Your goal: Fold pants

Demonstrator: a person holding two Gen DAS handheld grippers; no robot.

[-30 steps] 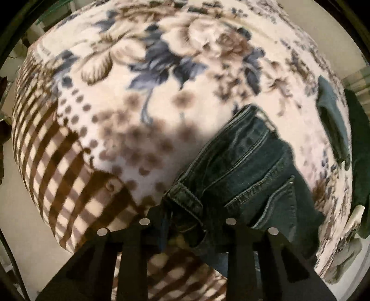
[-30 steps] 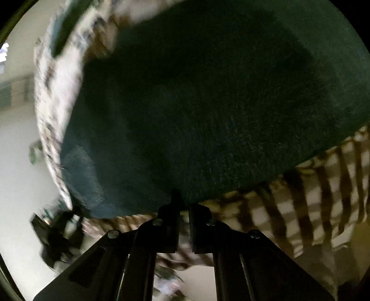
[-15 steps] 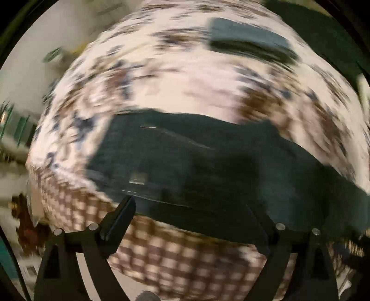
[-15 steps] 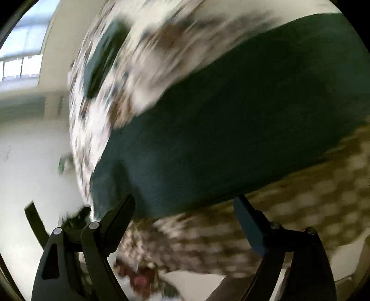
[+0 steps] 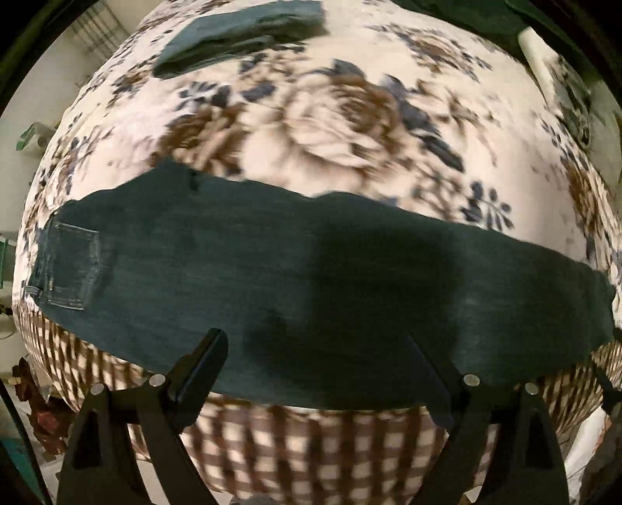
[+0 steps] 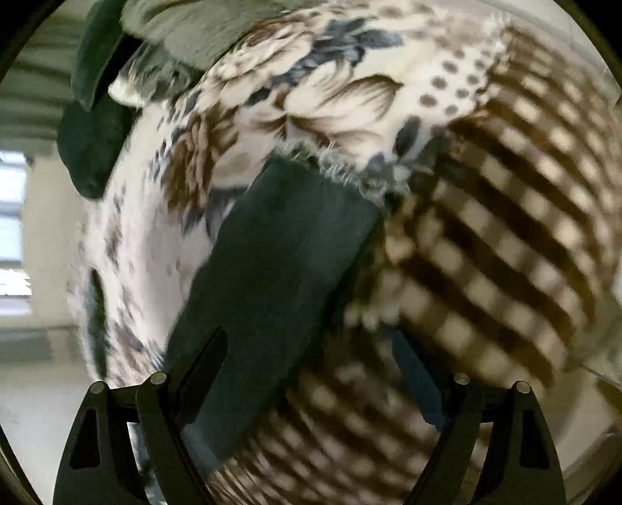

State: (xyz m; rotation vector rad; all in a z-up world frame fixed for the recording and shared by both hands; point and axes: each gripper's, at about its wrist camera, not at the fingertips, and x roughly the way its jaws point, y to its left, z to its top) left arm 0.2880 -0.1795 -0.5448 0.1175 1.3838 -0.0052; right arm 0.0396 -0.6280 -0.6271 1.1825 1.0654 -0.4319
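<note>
Gripper positions over a bed: both stand wide with nothing between the jaws, so the cloth lies free for the next fold. Floral bedspread [image 5: 330, 128] with a checked border covers the bed and serves as a broad, flat folding surface. Dark jeans [image 5: 295, 283] lie across it near the front edge as 1 long band, apparently doubled leg over leg; the back pocket [image 5: 72, 268] faces up at the left end, and the frayed hem [image 6: 342, 171] marks the far end in the right wrist view. Left gripper [image 5: 322, 373] hovers above the band's near edge; right gripper [image 6: 315, 373] hovers above the leg, likely placed for a fresh grasp. Another folded dark garment [image 5: 241, 31] rests well apart, at the far side.
</note>
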